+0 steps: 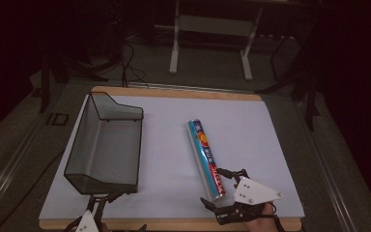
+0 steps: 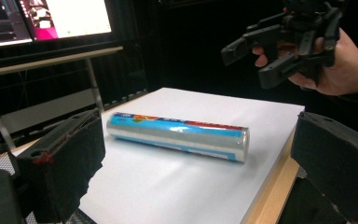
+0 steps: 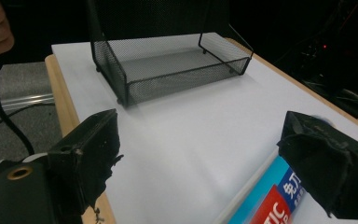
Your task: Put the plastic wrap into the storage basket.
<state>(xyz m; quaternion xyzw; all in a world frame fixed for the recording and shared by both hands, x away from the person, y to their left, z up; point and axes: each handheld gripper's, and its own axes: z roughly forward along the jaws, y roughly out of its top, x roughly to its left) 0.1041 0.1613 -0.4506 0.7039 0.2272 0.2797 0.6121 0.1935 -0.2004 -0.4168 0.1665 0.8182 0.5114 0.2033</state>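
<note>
- The thing I'm working toward is the long blue-and-red cylindrical roll in shiny plastic wrap (image 1: 206, 159), lying flat on the white sheet that covers the wooden table (image 1: 169, 145), right of the middle.
- Its long axis runs from the far side of the table toward me and slightly to the right; the near end stops close to the table's front edge.
- My right gripper (image 1: 224, 188) sits at that near end. From the high view its two black jaws stand spread wide, one on either side of the roll's end, with nothing clamped that I can see.
- In the right gripper view the roll's printed end (image 3: 270, 200) lies low between the jaws, close against the right-hand pad; I can't tell whether that pad touches it. I judge nothing is held yet.
- My left gripper (image 1: 99, 203) sits at the front edge, just before the near end of the black wire-mesh tray (image 1: 107, 145). Its jaws gape wide and empty; in the left gripper view the roll (image 2: 177, 136) lies broadside, well apart.
- So the right hand is clearly the nearer one. The tray lies left of the roll, well apart from it, its long side roughly parallel to it.
- I judge the coming grasp depends on closing across the roll's width, not along its length.
</note>
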